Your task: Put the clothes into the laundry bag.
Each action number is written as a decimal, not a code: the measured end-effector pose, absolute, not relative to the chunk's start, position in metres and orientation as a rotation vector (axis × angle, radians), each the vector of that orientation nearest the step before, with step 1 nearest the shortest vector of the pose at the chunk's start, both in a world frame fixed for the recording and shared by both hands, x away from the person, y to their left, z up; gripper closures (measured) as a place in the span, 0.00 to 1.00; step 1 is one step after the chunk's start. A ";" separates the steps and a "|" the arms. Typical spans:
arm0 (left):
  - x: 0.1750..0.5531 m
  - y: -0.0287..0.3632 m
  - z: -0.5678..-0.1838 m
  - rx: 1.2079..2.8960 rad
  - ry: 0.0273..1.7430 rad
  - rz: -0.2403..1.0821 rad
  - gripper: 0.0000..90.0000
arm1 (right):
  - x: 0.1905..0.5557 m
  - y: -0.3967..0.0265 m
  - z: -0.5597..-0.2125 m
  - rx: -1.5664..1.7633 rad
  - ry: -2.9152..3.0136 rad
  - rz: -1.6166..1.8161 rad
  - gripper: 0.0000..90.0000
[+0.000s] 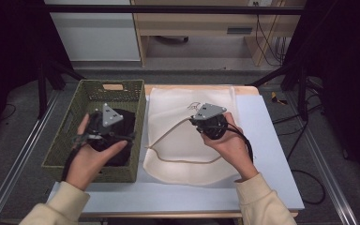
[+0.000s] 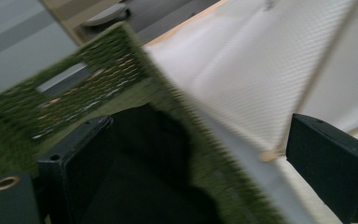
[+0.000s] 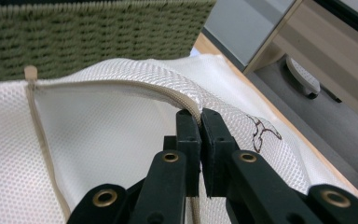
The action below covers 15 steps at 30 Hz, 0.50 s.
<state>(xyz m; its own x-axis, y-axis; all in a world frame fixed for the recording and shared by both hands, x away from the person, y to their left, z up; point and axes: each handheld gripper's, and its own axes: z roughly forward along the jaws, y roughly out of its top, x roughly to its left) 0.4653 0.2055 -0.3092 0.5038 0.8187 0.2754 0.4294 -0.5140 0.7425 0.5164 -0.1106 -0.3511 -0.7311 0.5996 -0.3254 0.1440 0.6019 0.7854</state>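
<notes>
White mesh laundry bag (image 1: pixel 192 136) lies flat on the surface; right gripper (image 3: pixel 200 116) fingers clamp its zipper edge. Left gripper (image 1: pixel 107 123), fingers spread and empty, hovers above black garment (image 2: pixel 144 140) in green basket (image 1: pixel 65 140), directly left of the bag's opening.

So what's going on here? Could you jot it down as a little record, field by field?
Surface: pale blue table top
Bag: white mesh laundry bag with beige zip edge, lying flat
Basket: green woven basket left of the bag
In basket: black cloth
Left gripper: jaws open, above the basket, nothing between them
Right gripper: shut on the bag's zip edge, lifting it
</notes>
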 end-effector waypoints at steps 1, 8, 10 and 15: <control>0.470 0.212 -0.307 2.146 1.048 0.835 0.08 | 0.516 -0.110 -0.353 0.583 2.254 1.024 0.97; 0.501 0.246 -0.325 2.160 1.242 0.805 0.09 | 0.515 -0.107 -0.353 0.582 2.255 0.999 0.97; 0.511 0.250 -0.335 2.171 1.274 0.781 0.08 | 0.516 -0.106 -0.354 0.587 2.255 1.000 0.97; 0.545 0.263 -0.362 2.175 1.388 0.700 0.07 | 0.515 -0.105 -0.355 0.582 2.264 0.992 0.96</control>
<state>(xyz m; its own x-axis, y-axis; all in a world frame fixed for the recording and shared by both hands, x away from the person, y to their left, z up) 0.5446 0.2625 -0.3624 0.3602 0.9175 0.1686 0.6811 -0.3822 0.6245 0.5154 -0.1050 -0.3548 -0.7286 0.5938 -0.3415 0.1513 0.6258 0.7652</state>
